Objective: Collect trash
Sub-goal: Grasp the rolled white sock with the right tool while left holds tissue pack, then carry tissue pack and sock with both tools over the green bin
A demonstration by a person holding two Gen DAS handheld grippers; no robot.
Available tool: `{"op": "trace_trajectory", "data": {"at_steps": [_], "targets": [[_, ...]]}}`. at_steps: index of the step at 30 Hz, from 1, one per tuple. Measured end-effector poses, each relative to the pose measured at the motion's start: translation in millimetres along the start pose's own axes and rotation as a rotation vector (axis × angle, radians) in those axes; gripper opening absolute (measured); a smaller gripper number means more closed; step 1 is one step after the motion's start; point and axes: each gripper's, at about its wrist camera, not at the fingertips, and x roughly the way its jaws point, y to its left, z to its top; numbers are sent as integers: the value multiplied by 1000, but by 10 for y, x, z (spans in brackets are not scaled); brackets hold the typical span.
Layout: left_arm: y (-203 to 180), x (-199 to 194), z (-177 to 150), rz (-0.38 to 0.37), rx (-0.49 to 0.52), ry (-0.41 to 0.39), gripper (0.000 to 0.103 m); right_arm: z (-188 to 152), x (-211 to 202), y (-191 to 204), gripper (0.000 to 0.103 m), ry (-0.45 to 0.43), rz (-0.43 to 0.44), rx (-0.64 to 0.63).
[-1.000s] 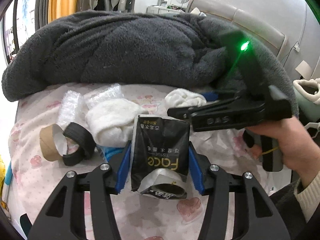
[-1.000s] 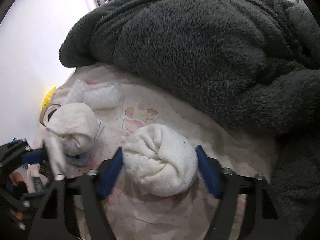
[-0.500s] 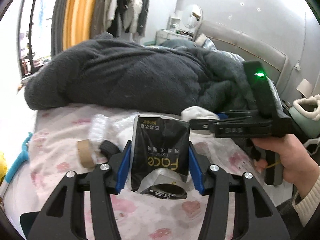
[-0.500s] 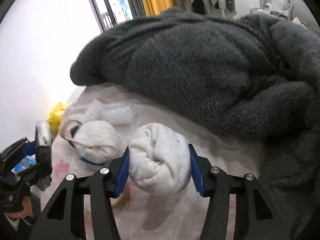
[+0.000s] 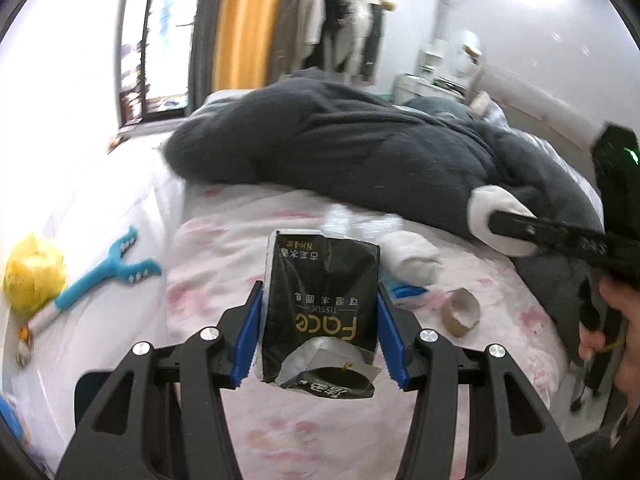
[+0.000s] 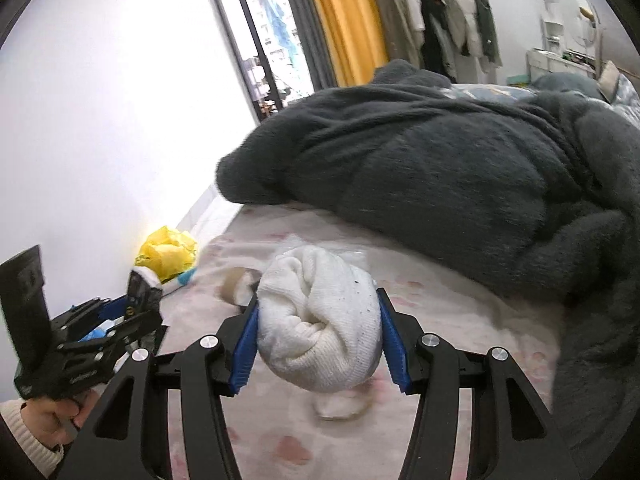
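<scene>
My left gripper [image 5: 320,336] is shut on a crumpled black tissue pack [image 5: 320,304] with gold lettering, held above the pink-patterned bed sheet [image 5: 224,248]. My right gripper [image 6: 318,344] is shut on a rolled white cloth wad [image 6: 320,320], also lifted off the bed. In the left wrist view the right gripper [image 5: 500,228] shows at the right edge with the white wad [image 5: 496,208] in it. In the right wrist view the left gripper [image 6: 136,304] shows at lower left with the black pack [image 6: 140,288]. Another white wad [image 5: 412,256] and a cardboard tape ring [image 5: 460,312] lie on the sheet.
A big dark grey fleece blanket [image 6: 440,168] is heaped across the bed behind. A yellow plastic bag [image 6: 168,252] and a blue toy [image 5: 108,272] lie on the floor by the bed's left side. A person's hand [image 5: 616,320] grips the right handle.
Both grippers have lifted away from the sheet with their loads. The right jaws closed in on the white wad. The views swung up and left, bringing the floor, yellow bag and window into sight.
</scene>
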Motion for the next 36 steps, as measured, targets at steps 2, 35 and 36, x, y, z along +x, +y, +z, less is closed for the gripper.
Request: {"op": "trace_trajectory", "data": {"at_steps": [2, 35, 36], "targets": [[144, -50, -19, 25, -35, 0, 55, 8, 20, 111, 55, 4, 9, -15], [1963, -65, -813, 247, -223, 257, 56, 8, 1001, 2112, 55, 123, 272, -244], [2010, -60, -855, 250, -227, 272, 56, -4, 1029, 2166, 55, 129, 277, -249]]}}
